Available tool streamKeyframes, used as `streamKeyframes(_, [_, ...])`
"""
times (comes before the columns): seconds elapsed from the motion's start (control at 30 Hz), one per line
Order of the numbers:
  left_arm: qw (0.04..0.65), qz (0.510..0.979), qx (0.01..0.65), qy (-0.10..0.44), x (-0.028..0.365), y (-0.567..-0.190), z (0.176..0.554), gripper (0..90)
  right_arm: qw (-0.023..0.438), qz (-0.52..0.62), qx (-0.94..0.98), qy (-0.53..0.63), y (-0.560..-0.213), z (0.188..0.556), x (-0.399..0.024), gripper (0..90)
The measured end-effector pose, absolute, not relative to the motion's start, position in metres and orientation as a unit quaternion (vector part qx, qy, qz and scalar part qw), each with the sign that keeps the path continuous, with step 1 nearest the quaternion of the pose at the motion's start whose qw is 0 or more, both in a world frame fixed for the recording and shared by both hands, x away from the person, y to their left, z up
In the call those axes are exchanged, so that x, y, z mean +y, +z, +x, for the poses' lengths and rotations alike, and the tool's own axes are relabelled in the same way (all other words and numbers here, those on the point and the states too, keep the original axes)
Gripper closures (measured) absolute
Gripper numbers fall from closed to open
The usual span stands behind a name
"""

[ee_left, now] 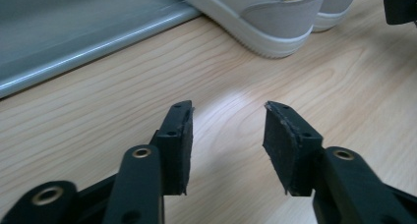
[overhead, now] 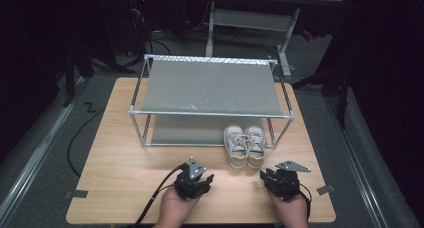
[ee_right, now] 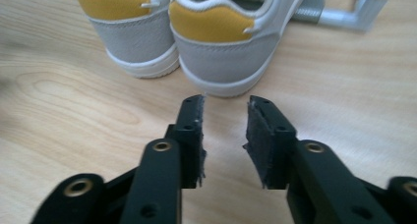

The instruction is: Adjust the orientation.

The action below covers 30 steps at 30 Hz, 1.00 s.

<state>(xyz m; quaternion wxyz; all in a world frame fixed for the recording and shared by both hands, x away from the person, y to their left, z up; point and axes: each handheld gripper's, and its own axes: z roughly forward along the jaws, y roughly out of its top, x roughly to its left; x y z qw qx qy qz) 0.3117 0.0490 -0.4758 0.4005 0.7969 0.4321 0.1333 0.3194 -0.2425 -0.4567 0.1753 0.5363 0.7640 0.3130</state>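
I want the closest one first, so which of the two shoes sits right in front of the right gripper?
The right-hand shoe of the pair: its yellow-collared heel faces the right gripper, while the other shoe lies off to the left.

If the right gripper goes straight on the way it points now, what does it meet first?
Most likely the heel of the nearer shoe: the right gripper, jaws open with nothing between them, points at it across bare table.

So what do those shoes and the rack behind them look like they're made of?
The shoes look like pale grey suede or matte fabric, going by the soft, dull surface, with mustard textile heel collars and smooth white soles that are probably rubber. The rack seems to have a metal frame, judging by the silvery tubes and corner joints; its grey shelves look like matte sheet, perhaps fabric or plastic.
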Motion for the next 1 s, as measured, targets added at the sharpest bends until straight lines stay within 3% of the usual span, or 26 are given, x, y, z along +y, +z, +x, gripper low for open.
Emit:
streamKeyframes(0.07, [0.402,0.793,0.436,0.138,0.032,-0.475,0.311,59.7,0.181,0.535,0.761,0.319,-0.457,0.319,-0.244,76.9])
streamKeyframes(0.17, [0.415,0.783,0.442,0.144,0.005,-0.472,0.311,71.4,0.203,0.527,0.759,0.323,-0.455,0.317,-0.241,80.6])
streamKeyframes(0.4, [0.417,0.780,0.440,0.156,-0.018,-0.473,0.313,89.8,0.217,0.515,0.765,0.320,-0.461,0.314,-0.227,90.0])
streamKeyframes(0.8, [0.427,0.772,0.444,0.157,-0.049,-0.469,0.326,90.0,0.251,0.526,0.736,0.345,-0.459,0.322,-0.218,90.0])
streamKeyframes(1.0, [0.431,0.766,0.447,0.167,-0.047,-0.468,0.332,90.0,0.247,0.524,0.736,0.351,-0.458,0.323,-0.220,90.0])
